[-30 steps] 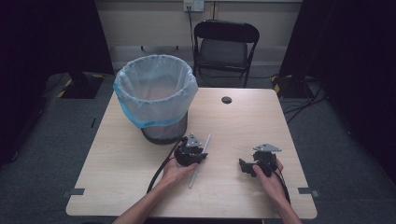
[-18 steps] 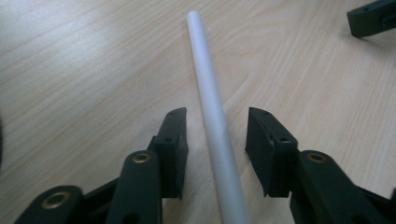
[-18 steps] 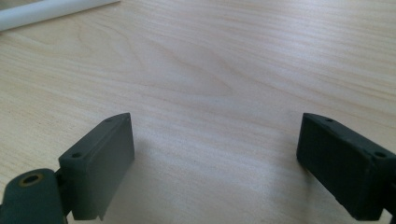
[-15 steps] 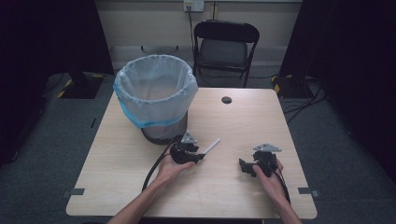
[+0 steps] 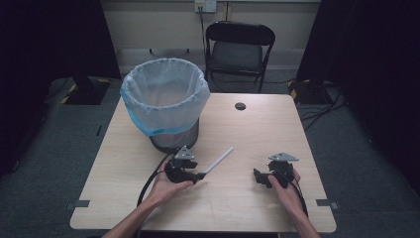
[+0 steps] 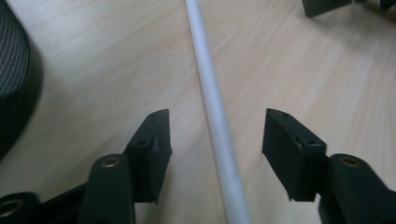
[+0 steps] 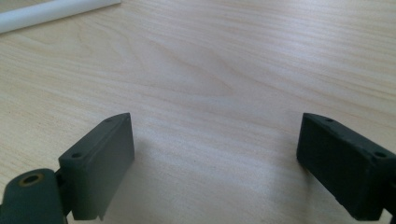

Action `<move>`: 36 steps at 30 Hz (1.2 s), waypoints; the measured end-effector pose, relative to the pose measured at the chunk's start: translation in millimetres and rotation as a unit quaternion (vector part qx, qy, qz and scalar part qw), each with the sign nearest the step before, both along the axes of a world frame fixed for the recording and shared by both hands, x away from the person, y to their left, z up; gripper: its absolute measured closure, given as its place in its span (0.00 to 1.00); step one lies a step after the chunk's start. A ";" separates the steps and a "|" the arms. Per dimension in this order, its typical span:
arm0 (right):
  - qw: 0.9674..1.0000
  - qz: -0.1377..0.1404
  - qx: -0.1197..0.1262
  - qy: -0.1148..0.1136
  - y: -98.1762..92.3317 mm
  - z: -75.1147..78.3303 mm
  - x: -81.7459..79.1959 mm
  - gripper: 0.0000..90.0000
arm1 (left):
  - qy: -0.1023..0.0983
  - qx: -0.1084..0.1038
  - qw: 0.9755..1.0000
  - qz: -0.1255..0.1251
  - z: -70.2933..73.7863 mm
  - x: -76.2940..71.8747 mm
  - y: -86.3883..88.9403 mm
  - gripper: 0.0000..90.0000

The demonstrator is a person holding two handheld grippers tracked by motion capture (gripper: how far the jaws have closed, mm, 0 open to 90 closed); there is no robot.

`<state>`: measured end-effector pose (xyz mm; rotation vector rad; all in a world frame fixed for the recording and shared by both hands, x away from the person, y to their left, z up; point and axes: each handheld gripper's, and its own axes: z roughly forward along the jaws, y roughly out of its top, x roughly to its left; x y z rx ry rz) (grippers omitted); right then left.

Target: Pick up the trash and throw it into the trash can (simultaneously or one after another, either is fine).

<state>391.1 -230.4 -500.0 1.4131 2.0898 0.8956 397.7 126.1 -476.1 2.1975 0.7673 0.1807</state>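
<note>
Left gripper view: left gripper point(image 6: 215, 154), jaws spread, straddles a white tube point(image 6: 212, 100) lying on the table point(image 5: 148, 208). Probably light, stiff and smooth; best pinched mid-length. Right gripper point(image 5: 270, 177) rests released, well apart. Beyond, a lined bin point(image 5: 166, 106); contents cannot be told.

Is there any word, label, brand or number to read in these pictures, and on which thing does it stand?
None can be read. The lined bin, the white tube, the table, the chair and both tongs show no writing.
</note>
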 end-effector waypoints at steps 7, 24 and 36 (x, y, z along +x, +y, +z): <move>1.000 0.000 0.000 0.000 0.0 0.0 0.1 0.12 | 0.005 0.015 1.000 -0.023 -4.9 -19.1 8.1 0.54; 1.000 0.000 0.000 0.000 0.0 0.0 0.0 0.12 | -0.027 0.056 0.997 -0.042 -9.4 -22.7 -0.8 0.89; 1.000 0.000 0.000 0.000 0.0 0.0 0.0 0.12 | -0.008 0.030 0.999 -0.044 -8.3 -18.2 1.8 0.89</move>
